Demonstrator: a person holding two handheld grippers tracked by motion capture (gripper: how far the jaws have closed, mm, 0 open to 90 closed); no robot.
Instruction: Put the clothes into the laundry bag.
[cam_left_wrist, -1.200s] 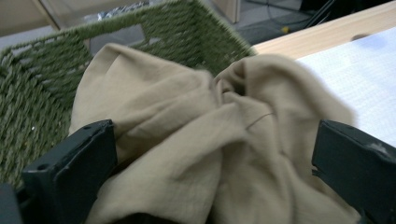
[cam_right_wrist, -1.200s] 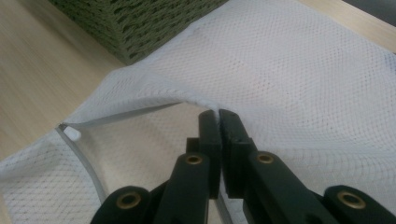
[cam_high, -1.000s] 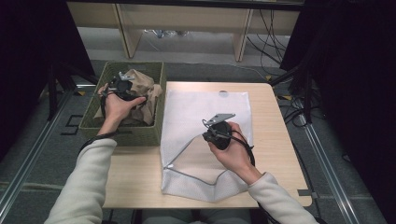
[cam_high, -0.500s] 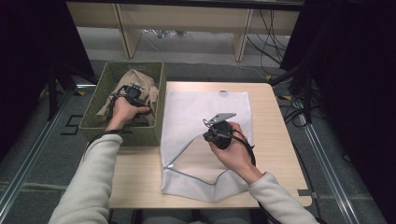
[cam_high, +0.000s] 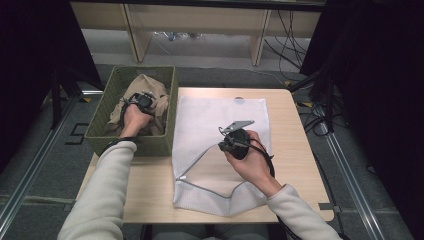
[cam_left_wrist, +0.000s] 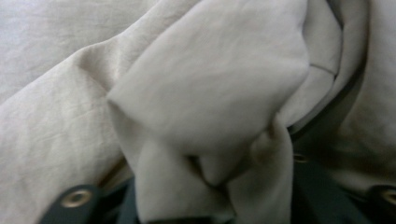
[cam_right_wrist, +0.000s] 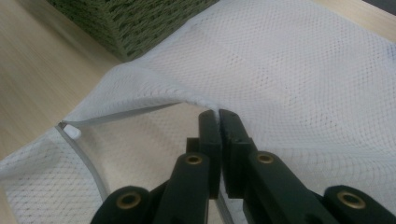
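Pinching hard, the right gripper (cam_right_wrist: 218, 116) is squeezing its two black fingers (cam_right_wrist: 208, 135) together on the top edge of the white net bag (cam_right_wrist: 299, 70). The edge is lifting up a little, so the mouth of the bag is gaping open under it. A grey zipper strip (cam_right_wrist: 88, 163) is running along the rim of the mouth.

From the high view, the right gripper (cam_high: 231, 141) is sitting in the person's right hand (cam_high: 250, 162), over the middle of the net bag (cam_high: 220, 112). The bag is lying flat on the wooden tabletop (cam_high: 145, 185), and its left side is resting just beside the green basket (cam_high: 170, 107).

The left gripper (cam_high: 142, 101) is reaching down inside the basket, held by the left hand (cam_high: 131, 119). Its fingers (cam_left_wrist: 77, 205) are sinking into the tan cloth (cam_left_wrist: 205, 79). A fold of the cloth is bunching up between them, so they are clamping on it. The cloth is covering most of the fingers.

The tan cloth (cam_high: 150, 85) is lying crumpled in the basket. The basket is sitting on the left side of the tabletop, with part of it hanging past the edge.
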